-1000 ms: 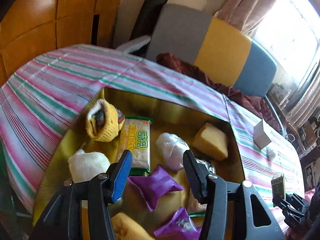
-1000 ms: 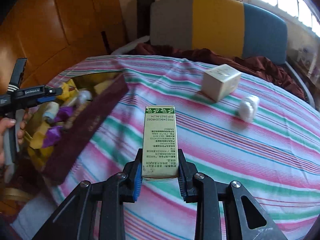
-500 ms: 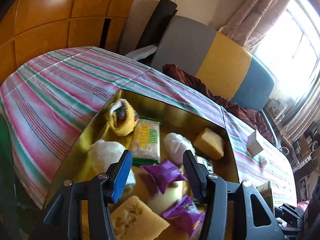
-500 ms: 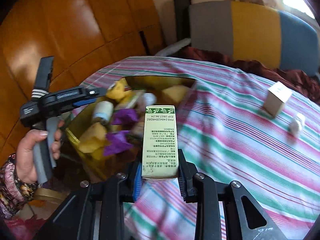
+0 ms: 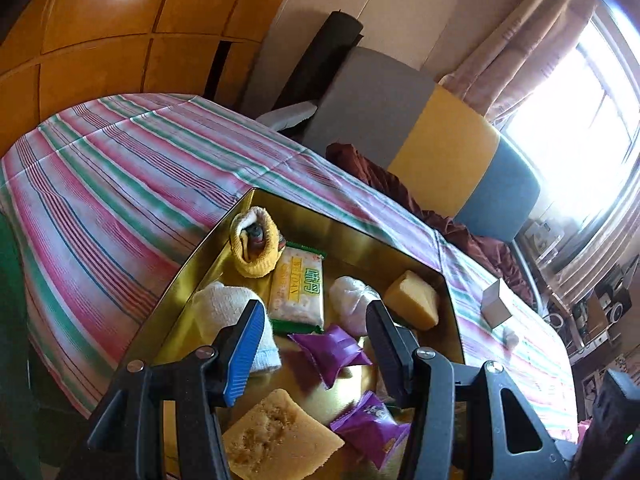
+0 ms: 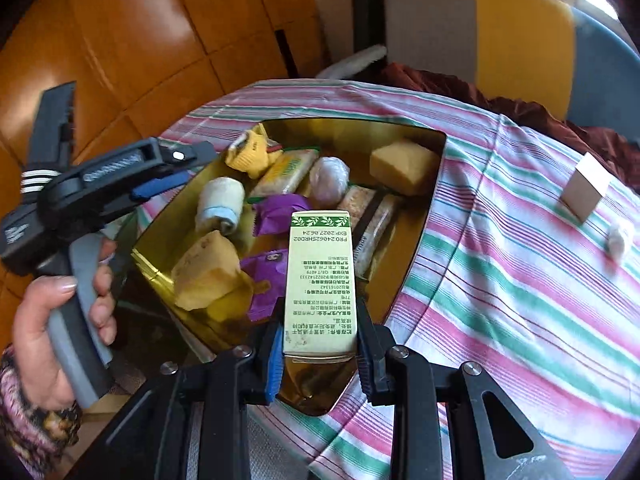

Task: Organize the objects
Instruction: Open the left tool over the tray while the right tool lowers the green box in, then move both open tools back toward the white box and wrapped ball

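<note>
My right gripper is shut on a pale green carton and holds it upright over the near end of a gold tin box. The box holds a yellow sock roll, a cracker pack, purple sachets, yellow sponge blocks, a white towel roll and a white wrapped ball. My left gripper is open and empty above the box; it also shows in the right wrist view at the box's left side.
The box stands on a striped tablecloth. A small white carton and a white wad lie on the cloth to the right. A grey, yellow and blue sofa back is behind the table; wooden panels are at left.
My right gripper has carried the green carton left, from over the cloth to over the box. My left gripper has drawn back a little and stays open.
</note>
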{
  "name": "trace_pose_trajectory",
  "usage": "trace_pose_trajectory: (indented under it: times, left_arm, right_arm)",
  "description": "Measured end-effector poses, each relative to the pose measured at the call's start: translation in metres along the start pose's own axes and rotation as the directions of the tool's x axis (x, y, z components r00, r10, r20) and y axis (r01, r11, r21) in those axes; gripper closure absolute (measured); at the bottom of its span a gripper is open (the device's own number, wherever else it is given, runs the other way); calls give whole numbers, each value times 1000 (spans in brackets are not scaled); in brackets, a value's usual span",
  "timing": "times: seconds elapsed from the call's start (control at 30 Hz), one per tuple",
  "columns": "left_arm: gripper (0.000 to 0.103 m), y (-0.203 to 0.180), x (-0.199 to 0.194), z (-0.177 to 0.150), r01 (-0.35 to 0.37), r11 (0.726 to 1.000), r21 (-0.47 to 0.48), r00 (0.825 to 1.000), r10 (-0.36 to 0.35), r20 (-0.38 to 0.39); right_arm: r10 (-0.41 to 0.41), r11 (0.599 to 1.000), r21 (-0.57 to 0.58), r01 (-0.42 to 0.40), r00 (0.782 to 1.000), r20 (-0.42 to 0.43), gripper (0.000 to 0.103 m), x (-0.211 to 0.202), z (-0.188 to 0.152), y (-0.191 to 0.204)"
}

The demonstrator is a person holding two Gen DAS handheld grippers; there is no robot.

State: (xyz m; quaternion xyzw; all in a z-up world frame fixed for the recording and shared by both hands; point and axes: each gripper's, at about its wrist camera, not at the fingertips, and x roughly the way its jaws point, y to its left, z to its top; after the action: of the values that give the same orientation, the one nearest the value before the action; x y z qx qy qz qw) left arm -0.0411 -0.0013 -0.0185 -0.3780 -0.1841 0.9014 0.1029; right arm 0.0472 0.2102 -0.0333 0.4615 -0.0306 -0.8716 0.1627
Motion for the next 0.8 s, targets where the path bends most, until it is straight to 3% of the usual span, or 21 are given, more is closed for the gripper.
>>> trace_pose_trajectory:
  times: [0.2, 0.4, 0.8]
  left_arm:
    - [50, 0, 2, -2, 22, 1000, -9, 1000, -22, -18]
    - [50, 4, -1, -2, 31, 999, -28, 999, -32, -10]
    - [49, -11, 3, -11, 38, 999, -2, 998, -38, -40]
  right_arm:
    - [-83, 997, 2, 83, 996, -33, 71, 17, -3, 15]
    - [-64, 998, 25, 65, 998, -22, 49, 14, -5, 19]
    - [-32, 998, 51, 29, 998, 53, 49, -3, 2, 9]
